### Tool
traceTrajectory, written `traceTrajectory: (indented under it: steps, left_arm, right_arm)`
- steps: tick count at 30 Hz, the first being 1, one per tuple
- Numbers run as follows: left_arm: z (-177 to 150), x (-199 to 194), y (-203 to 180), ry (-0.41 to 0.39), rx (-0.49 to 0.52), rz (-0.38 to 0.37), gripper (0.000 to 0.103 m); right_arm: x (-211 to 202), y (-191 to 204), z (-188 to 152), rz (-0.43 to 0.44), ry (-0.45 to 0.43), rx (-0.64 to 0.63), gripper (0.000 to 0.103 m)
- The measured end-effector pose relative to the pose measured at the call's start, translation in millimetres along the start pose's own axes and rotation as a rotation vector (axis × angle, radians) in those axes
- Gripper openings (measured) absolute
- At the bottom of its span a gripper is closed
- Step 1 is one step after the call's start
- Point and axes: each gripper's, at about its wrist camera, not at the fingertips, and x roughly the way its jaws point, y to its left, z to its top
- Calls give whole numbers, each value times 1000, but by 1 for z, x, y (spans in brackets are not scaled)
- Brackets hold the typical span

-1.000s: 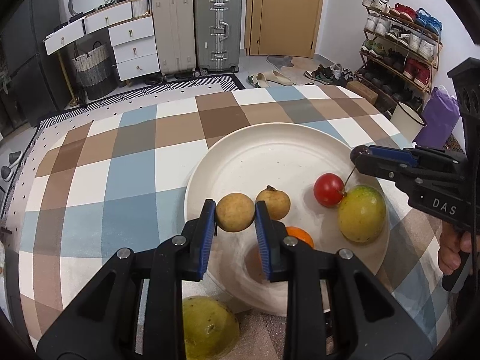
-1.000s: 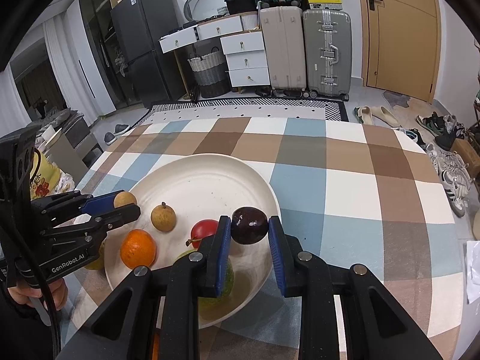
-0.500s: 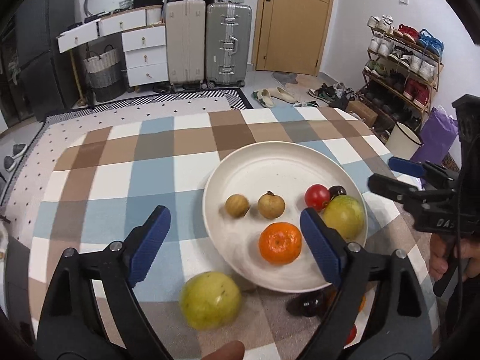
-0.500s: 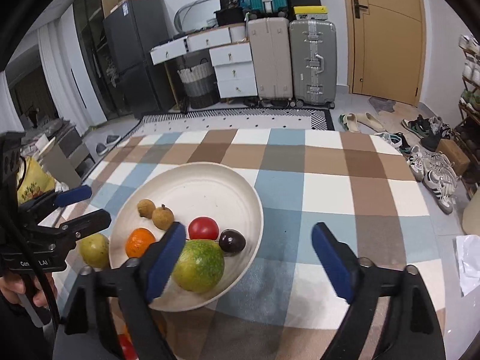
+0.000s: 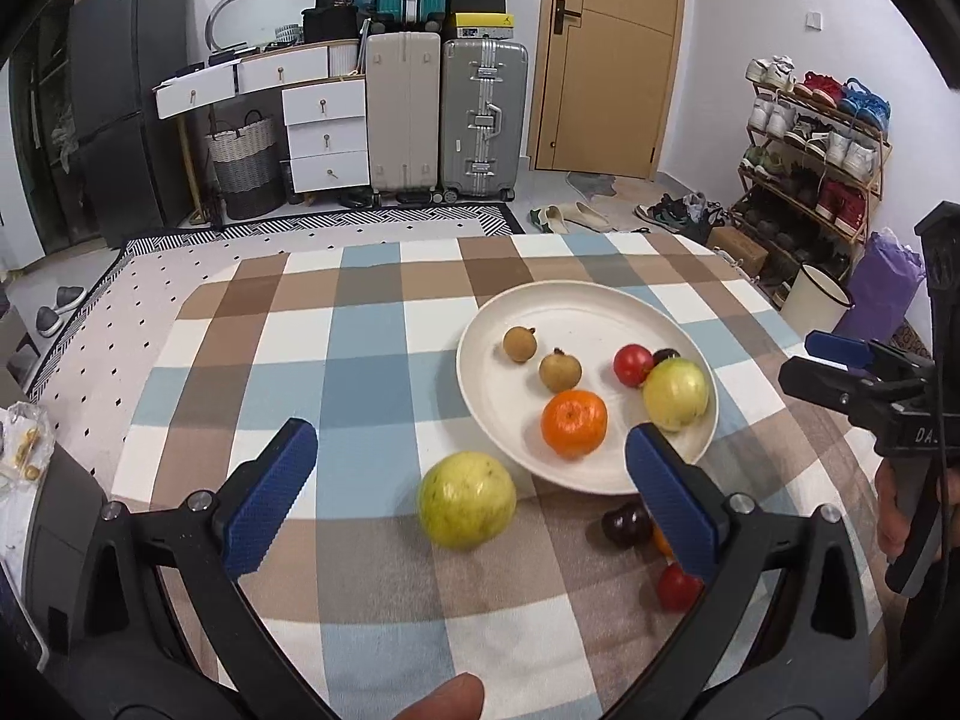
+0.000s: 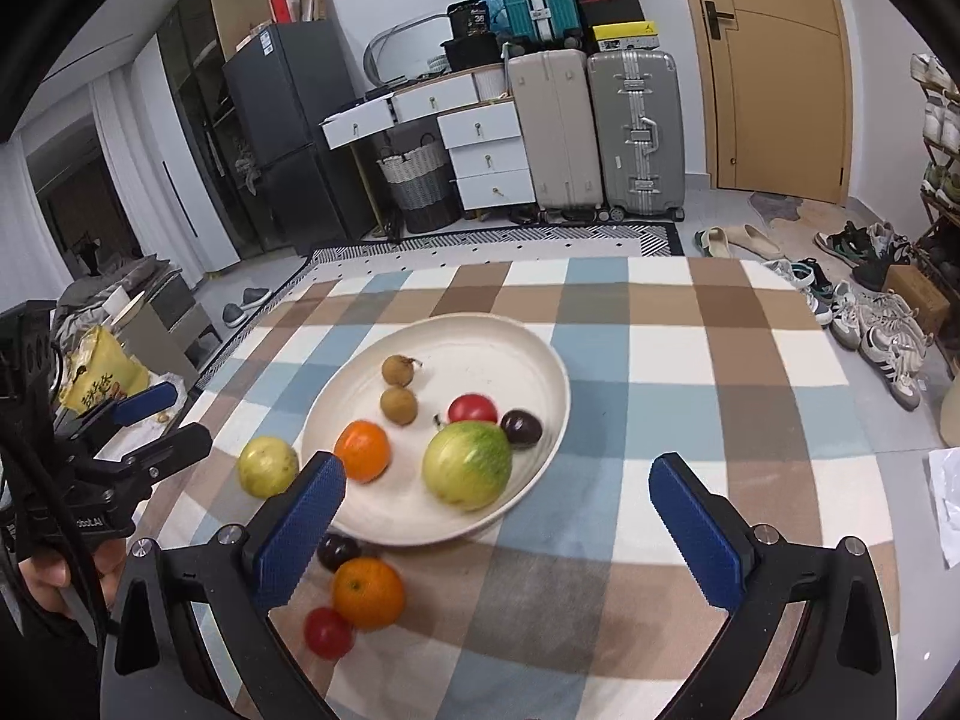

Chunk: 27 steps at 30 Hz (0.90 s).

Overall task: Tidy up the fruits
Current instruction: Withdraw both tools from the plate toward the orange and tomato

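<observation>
While both tools hover agape, fruit fills the plate.

White plate on checked table: two longans, orange, tomato, dark plum, green mango; off-plate: guava, plum, orange, tomato; right claw wide apart, empty.

Bright even indoor light, soft shadows, heavy fisheye warp w/ dark corners
</observation>
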Motion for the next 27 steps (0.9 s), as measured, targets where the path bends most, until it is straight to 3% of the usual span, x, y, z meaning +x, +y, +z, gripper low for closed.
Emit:
traceTrajectory:
  steps: [9,27]
  left_arm:
    - [-31,1,-7,19,13,-6,103]
    - [-45,31,-22,74,37,-42,103]
  right_arm:
    - [12,17,-33,39,41,-31,103]
    - [50,21,-58,91,165,-35,103]
